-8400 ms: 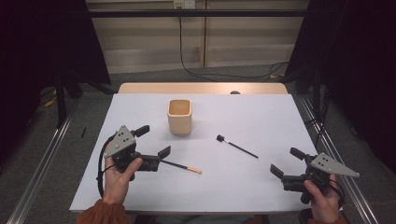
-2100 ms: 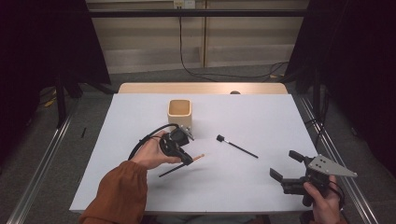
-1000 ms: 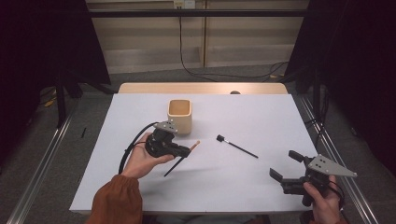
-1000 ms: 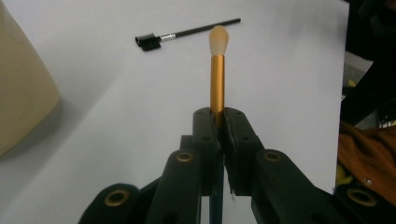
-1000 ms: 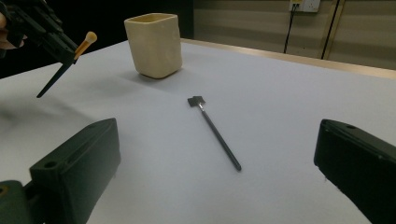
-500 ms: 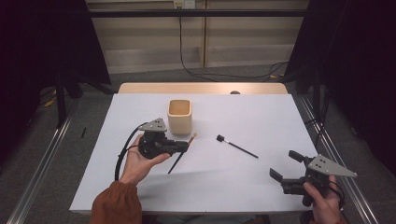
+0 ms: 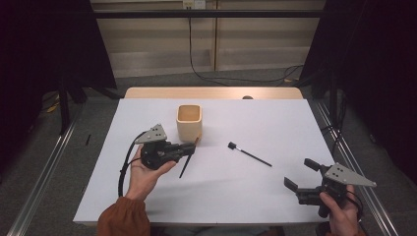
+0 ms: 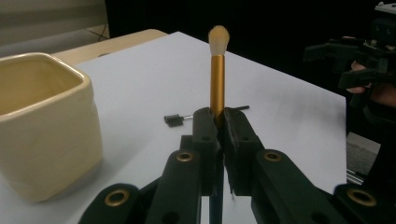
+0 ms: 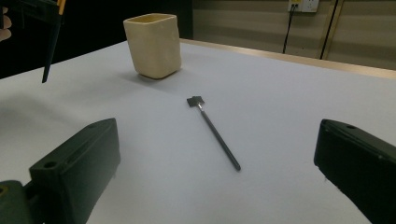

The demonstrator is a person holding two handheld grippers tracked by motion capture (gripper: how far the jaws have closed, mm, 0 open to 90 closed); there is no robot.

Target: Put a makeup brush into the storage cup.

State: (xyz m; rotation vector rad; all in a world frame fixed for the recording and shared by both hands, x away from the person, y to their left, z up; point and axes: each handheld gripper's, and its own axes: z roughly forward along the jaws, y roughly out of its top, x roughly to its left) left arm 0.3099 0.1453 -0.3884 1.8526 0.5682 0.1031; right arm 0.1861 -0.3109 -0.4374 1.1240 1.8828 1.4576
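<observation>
Your left claw (image 8: 218,122): clamped on the gold-handled brush (image 8: 217,74), bristles beyond its tips, cream cup (image 8: 44,121) just beside. Your right claw (image 9: 217,163): wide, black brush (image 9: 215,132) lying ahead.

A: What lies off to the side?
B: A thin black brush (image 7: 249,154) with a small square head, flat on the white surface (image 7: 275,123), well apart from the cream square cup (image 7: 189,122).
A: And behind?
B: A tan wooden edge (image 7: 147,93) past the sheet, grey floor (image 7: 344,98), black cable (image 7: 206,78) below a wall socket (image 7: 193,4).
</observation>
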